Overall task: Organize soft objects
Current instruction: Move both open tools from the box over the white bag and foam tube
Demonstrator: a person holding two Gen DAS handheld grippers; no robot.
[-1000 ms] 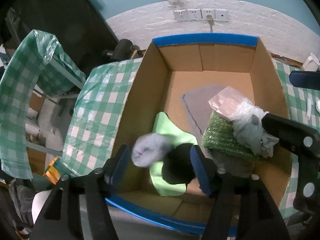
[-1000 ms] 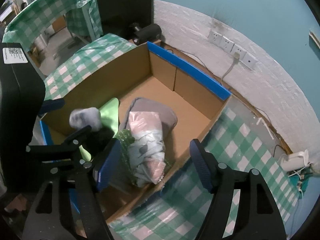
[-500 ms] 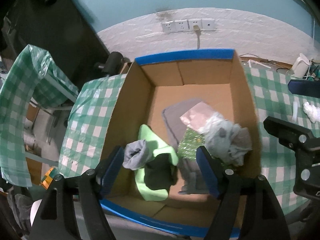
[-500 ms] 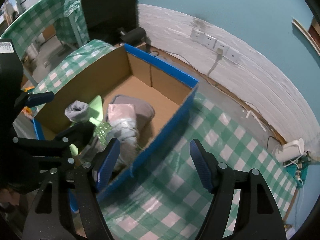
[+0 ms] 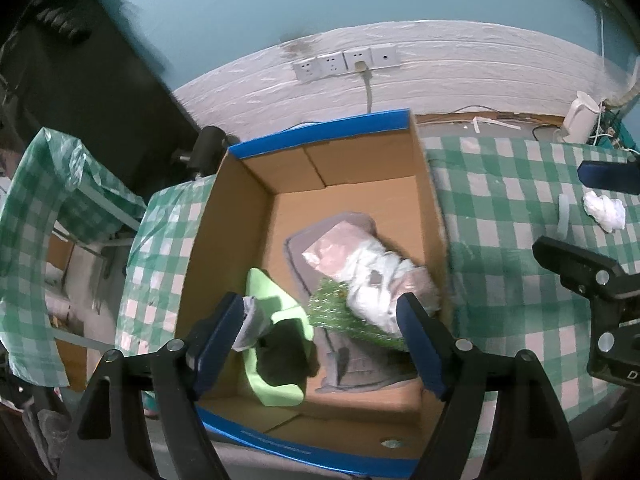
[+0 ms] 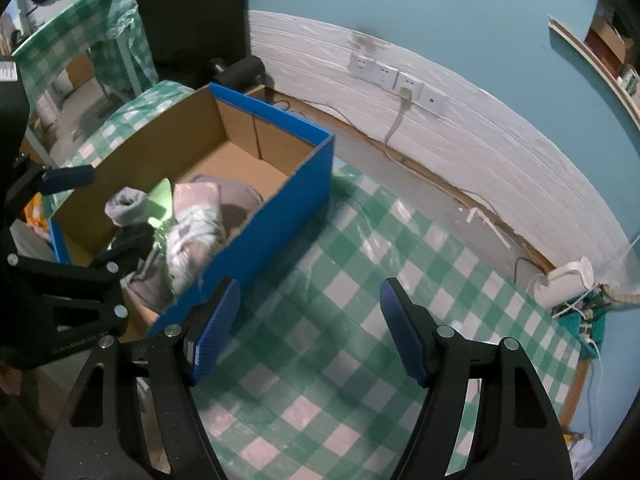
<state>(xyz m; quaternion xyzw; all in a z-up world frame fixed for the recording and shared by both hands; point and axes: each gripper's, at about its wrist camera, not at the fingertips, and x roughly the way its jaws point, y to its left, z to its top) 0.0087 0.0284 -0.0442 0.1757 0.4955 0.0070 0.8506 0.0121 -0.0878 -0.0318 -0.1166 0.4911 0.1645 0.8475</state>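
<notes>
Tablecloth (image 6: 340, 360), green-and-white checked, fills the lower right of your right wrist view. Your cardboard box (image 5: 432, 216), blue outside and brown inside, occupies the centre of the left wrist view. Inside it, lower centre, lie a grey pad (image 5: 352, 356), a white-and-pink plastic bundle (image 5: 360, 264), a lime green cloth (image 5: 268, 292), a sparkly green piece (image 5: 336, 312), a black item (image 5: 284, 356) and a rolled grey sock (image 5: 252, 324). A crumpled white wad (image 5: 604, 210) rests on the cloth, right edge. Your left gripper (image 5: 320, 340) hangs above the box, jaws wide and empty. Your right gripper (image 6: 310, 326) is likewise spread, holding nothing.
</notes>
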